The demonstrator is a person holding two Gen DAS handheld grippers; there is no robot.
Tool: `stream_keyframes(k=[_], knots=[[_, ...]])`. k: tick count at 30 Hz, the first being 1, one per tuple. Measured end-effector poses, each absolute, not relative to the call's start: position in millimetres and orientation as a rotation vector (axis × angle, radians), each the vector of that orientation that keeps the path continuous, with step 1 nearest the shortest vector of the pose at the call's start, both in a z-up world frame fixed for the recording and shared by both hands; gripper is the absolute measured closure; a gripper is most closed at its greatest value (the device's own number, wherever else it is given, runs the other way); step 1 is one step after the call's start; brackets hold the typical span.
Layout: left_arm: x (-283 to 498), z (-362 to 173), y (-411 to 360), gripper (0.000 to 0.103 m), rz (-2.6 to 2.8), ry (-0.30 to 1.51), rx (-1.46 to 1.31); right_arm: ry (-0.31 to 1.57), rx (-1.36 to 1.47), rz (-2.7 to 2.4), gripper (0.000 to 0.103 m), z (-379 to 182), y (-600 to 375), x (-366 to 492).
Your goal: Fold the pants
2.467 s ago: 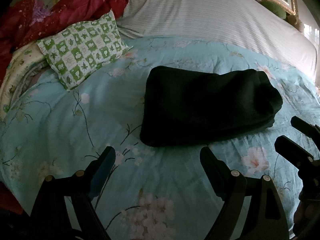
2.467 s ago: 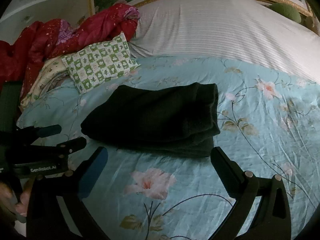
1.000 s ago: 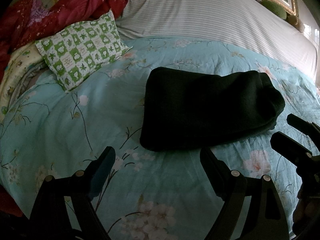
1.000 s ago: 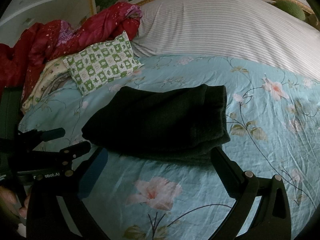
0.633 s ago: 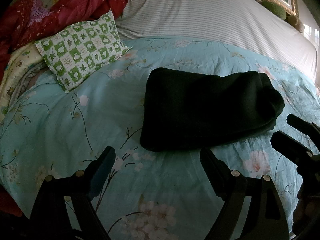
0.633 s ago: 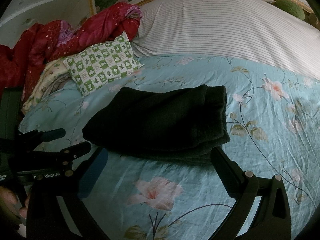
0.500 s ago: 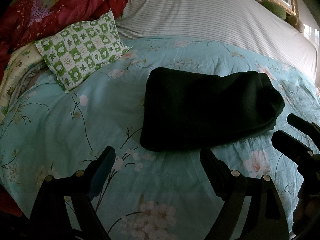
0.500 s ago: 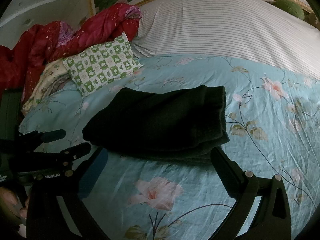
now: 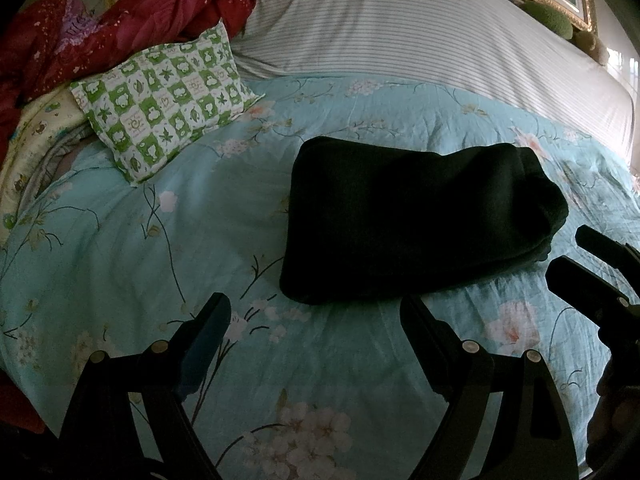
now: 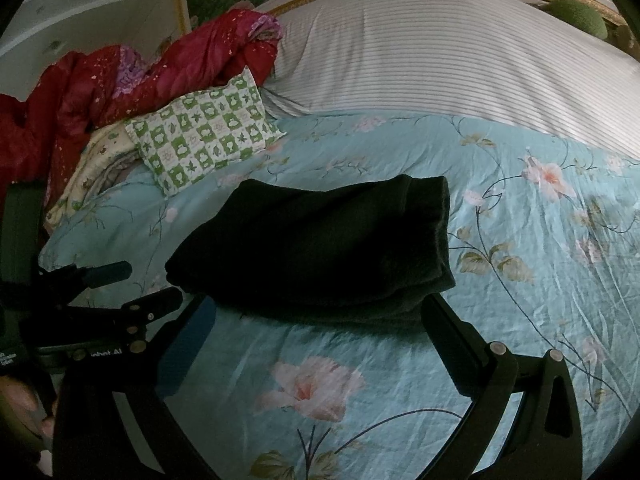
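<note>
We are holding the left gripper (image 9: 316, 320) wide open and empty, the folded dark pants (image 9: 416, 216) lying on the floral quilt (image 9: 120, 240) just beyond its right finger. We are holding the right gripper (image 10: 316, 320) equally spread, gripping nothing, the pants sitting just past its fingertips; only this view is showing a hand (image 10: 24, 412) at left.

Both cameras sit low over the bed, each looking forward between its own two spread fingers toward the headboard. The left wrist view looks from the left, with the left gripper (image 9: 316, 320) framing its foreground and the right gripper (image 9: 580, 260) at its right edge. The right wrist view looks from the right, close behind the folded pants (image 10: 320, 244). Both share the pants, the checked pillow (image 9: 164, 100) and the floral quilt (image 10: 540, 240).
</note>
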State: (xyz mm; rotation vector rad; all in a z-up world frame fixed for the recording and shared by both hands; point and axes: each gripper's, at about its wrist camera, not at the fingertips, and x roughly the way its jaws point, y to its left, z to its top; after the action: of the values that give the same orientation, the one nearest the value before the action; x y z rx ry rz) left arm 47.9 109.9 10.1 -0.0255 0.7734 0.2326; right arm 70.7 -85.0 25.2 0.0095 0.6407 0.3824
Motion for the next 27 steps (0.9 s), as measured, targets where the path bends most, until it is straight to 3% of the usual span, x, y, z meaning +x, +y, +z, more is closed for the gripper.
stream_keyframes(k=[27], knots=[[63.1, 20.6, 117.5, 0.016, 0.229, 0.769, -0.052, 0.625, 0.025, 0.378, 0.001, 33.9, -86.1, 73.6]])
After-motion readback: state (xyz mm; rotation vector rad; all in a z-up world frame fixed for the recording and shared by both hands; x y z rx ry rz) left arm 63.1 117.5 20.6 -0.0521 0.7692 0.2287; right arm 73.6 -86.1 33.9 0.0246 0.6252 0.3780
